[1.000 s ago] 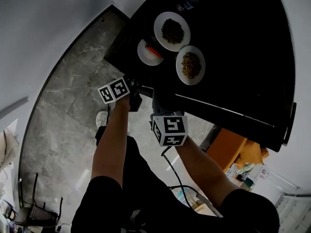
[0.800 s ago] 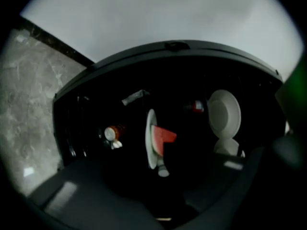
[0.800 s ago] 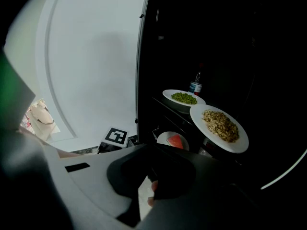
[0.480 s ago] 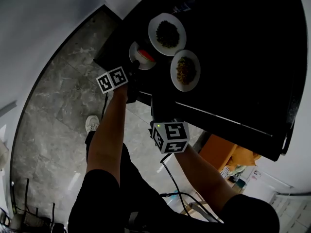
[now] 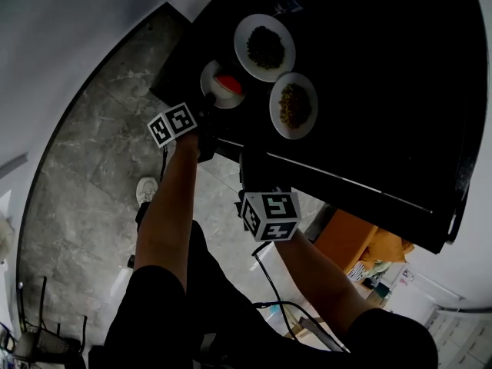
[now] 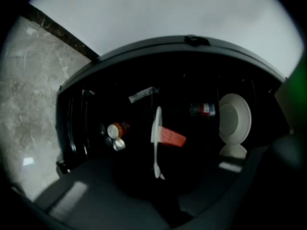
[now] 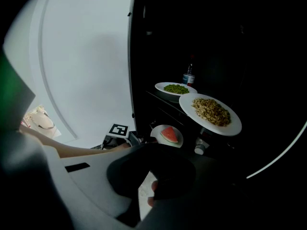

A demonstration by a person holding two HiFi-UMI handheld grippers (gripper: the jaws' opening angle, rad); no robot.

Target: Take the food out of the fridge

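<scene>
Three plates sit on dark fridge shelves. A small white plate (image 5: 215, 74) carries a red watermelon slice (image 5: 228, 84). Behind it are a plate of green food (image 5: 264, 47) and a plate of brown food (image 5: 294, 104). My left gripper (image 5: 206, 106) is at the small plate's near rim. In the left gripper view that plate (image 6: 156, 128) stands edge-on and runs down between the dark jaws, which have just been closing on the rim. My right gripper (image 5: 258, 166) hangs below the shelf front, apart from the plates. Its jaws are too dark to read.
Deeper in the fridge are a bottle (image 6: 207, 109), a white bowl (image 6: 235, 118), a small orange-capped jar (image 6: 115, 130) and a packet (image 6: 142, 94). A water bottle (image 7: 188, 77) stands behind the green plate. Grey stone floor (image 5: 92, 152) lies to the left.
My left gripper has moved forward to the small plate's rim. The right gripper has stayed about where it was.
</scene>
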